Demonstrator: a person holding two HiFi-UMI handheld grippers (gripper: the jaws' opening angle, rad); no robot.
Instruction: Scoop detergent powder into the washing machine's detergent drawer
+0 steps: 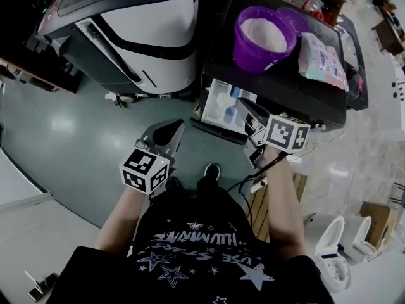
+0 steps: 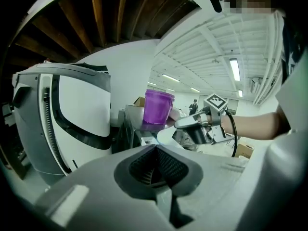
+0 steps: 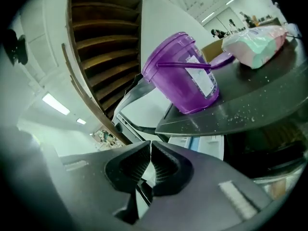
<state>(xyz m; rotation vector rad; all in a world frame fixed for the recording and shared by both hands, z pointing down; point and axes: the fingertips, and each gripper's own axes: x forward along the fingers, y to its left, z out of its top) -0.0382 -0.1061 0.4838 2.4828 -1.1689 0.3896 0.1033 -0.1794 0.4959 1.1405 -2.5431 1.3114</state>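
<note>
Both grippers were just hanging in front of the person, short of the washer. The left gripper (image 1: pixel 169 128) had its ribbed black fingers (image 2: pixel 144 165) pressed together with nothing in them; same deal on the right gripper (image 1: pixel 245 109), fingers (image 3: pixel 132 165) squeezed down to a hairline slit, empty, tip close to the detergent drawer (image 1: pixel 223 106). That drawer stuck out of the front of the washing machine (image 1: pixel 278 84); it was a white plastic tray with bluish compartments.

The bench here was the machine's dark glossy top. On it stood the purple bucket (image 1: pixel 250 59); translucent plastic, round and tapered, with a thin bail handle lying across the rim, and filled with white detergent powder (image 1: pixel 266 33). A flat purple piece (image 1: pixel 296 19) sat right behind it; lid or scoop, I couldn't tell. A soft, crinkly pink-and-green packet (image 1: pixel 323 59) lay just beside the bucket; from the right gripper's side you could see white specks (image 3: pixel 240 114) scattered on the shiny top.

Off to the left stood a big rounded white-and-black appliance (image 1: pixel 145 24); the floor (image 1: pixel 63 132) was smooth and greenish with a bit of sheen.
</note>
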